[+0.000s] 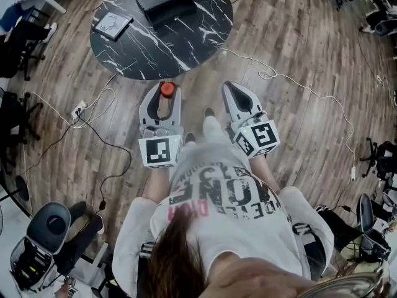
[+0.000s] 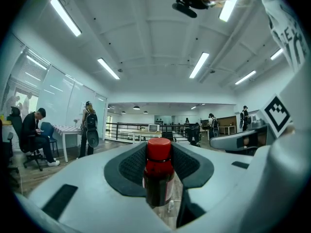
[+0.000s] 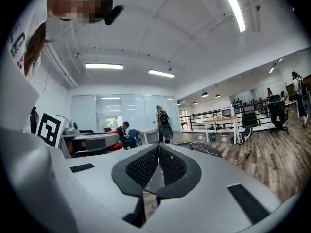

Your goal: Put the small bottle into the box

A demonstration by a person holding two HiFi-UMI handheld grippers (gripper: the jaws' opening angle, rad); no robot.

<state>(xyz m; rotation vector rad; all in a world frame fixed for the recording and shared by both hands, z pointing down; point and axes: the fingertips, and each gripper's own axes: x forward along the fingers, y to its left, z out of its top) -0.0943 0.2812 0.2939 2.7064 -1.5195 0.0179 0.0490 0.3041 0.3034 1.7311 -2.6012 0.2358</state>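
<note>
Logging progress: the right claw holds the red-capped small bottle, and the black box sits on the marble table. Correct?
No: the left claw holds the small bottle, as the left gripper view shows. The black box is on the marble table.

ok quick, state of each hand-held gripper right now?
left hand-held gripper: closed on the small bottle.
right hand-held gripper: closed, nothing between its jaws.
</note>
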